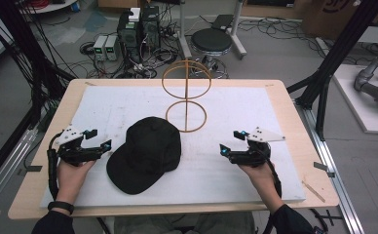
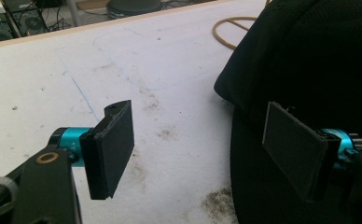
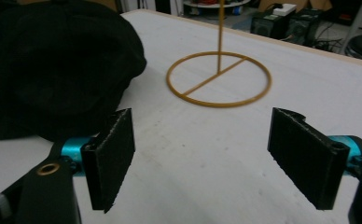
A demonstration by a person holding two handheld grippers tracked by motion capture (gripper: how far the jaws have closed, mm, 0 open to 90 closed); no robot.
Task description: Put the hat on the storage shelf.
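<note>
the worktop [image 1: 284, 117] has a white sheet on it, and behind it the floor is full of cables and boxes. a black cap [image 1: 145, 153] lies flat near the middle of the sheet, with its brim toward the person. just behind it stands a thin wire stand [image 1: 186, 95] with one ring on the sheet and one ring up high on a post. nothing hangs on the stand. the left claw [image 1: 99, 141] is just beside the cap's left edge, with its jaws wide apart and one jaw right by the black cloth, but it does not hold it yet. the right claw [image 1: 231, 141] is off to the right, apart from the cap, jaws wide apart too, holding nothing. so the work looks like it is just at the start: the cap has not been picked up. i think what is left is to grab the cap, lift it, and maybe set it on the stand.
</note>
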